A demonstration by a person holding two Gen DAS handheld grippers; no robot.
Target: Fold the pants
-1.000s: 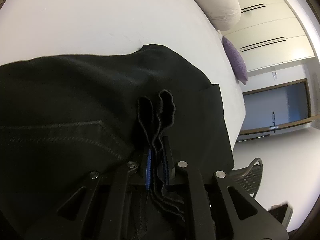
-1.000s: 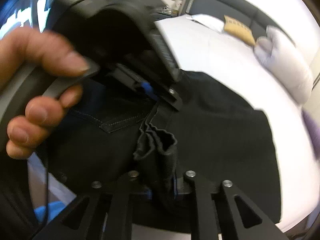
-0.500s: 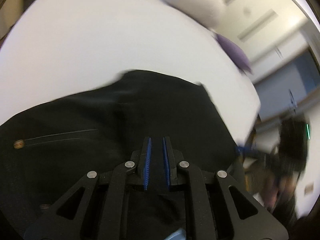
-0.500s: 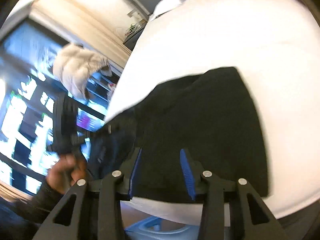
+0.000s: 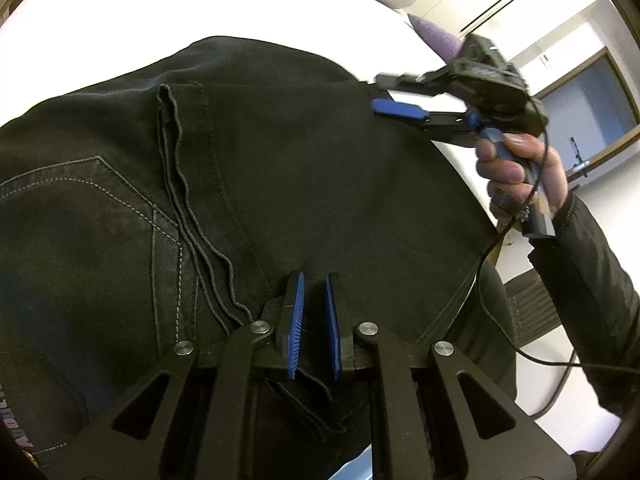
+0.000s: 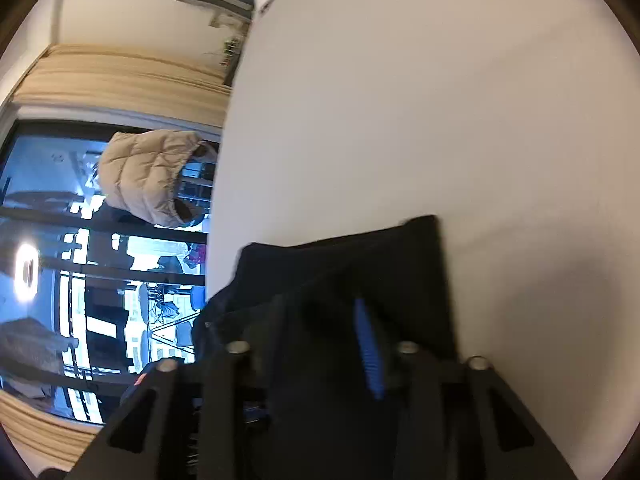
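Pants (image 5: 280, 168) now lie released by both grippers.

The pants (image 5: 280, 168) lie on the bed (image 5: 120, 12) just beyond my left gripper (image 5: 314, 316); my right gripper (image 5: 394, 94) hangs over their far right edge.

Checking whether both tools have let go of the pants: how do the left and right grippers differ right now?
The left gripper hangs low over the folded black pants, near their closer edge; the right gripper is at the far corner, held in a hand. The left jaws stand narrowly apart with nothing between them; the right jaws gape wider, also empty. Both have black frames and blue pads.
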